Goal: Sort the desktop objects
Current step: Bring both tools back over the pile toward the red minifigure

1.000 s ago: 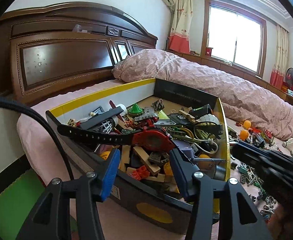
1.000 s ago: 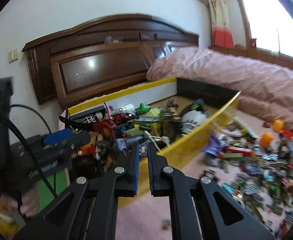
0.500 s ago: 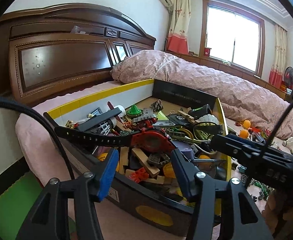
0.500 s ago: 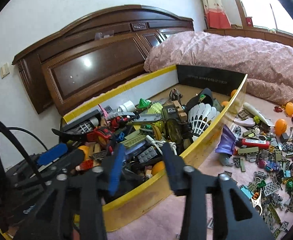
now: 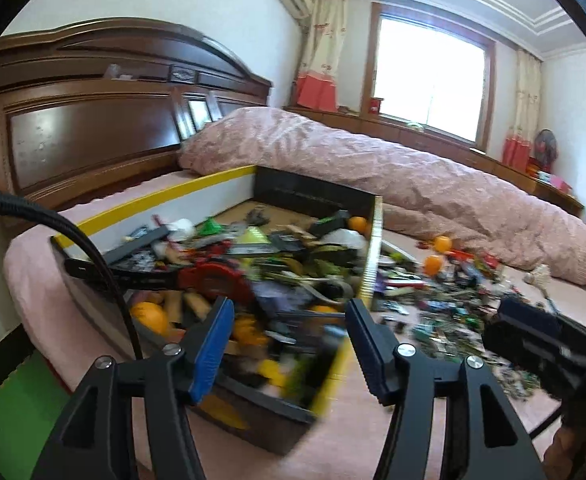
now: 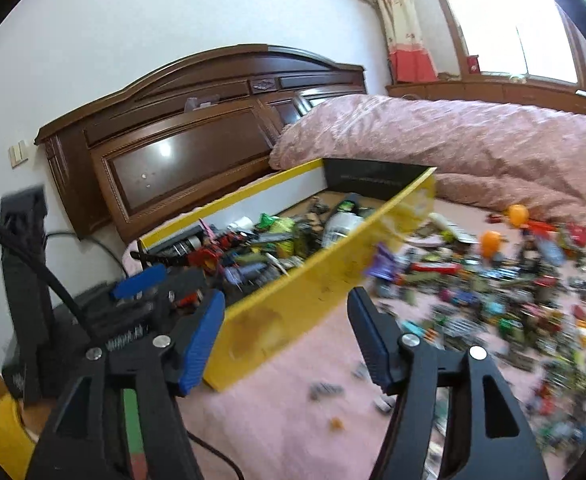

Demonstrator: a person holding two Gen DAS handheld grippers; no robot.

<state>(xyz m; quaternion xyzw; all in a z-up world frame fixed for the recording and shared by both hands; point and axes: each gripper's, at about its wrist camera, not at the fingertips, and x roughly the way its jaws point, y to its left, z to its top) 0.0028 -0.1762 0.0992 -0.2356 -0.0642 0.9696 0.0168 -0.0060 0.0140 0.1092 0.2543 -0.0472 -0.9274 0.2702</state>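
A yellow-and-black box (image 5: 373,248) full of small toys and parts sits on the pink bed; it also shows in the right wrist view (image 6: 325,280). A red watch with a black strap (image 5: 209,278) lies on top of the heap. Many small pieces are scattered over the sheet (image 6: 493,300) to the right of the box, with orange balls (image 6: 491,242) among them. My left gripper (image 5: 289,344) is open and empty above the box's near corner. My right gripper (image 6: 287,338) is open and empty, in front of the box's yellow side wall.
A dark wooden headboard (image 6: 197,136) stands behind the box. A rolled pink quilt (image 5: 413,188) lies along the far side of the bed. A black cable (image 5: 93,256) hangs at the left. The other gripper's body (image 5: 545,344) shows at the right. Both views are blurred.
My right gripper has opened from shut to wide and pulled back to the right, off the box. My left gripper stays open and has shifted a little over the box's near corner.
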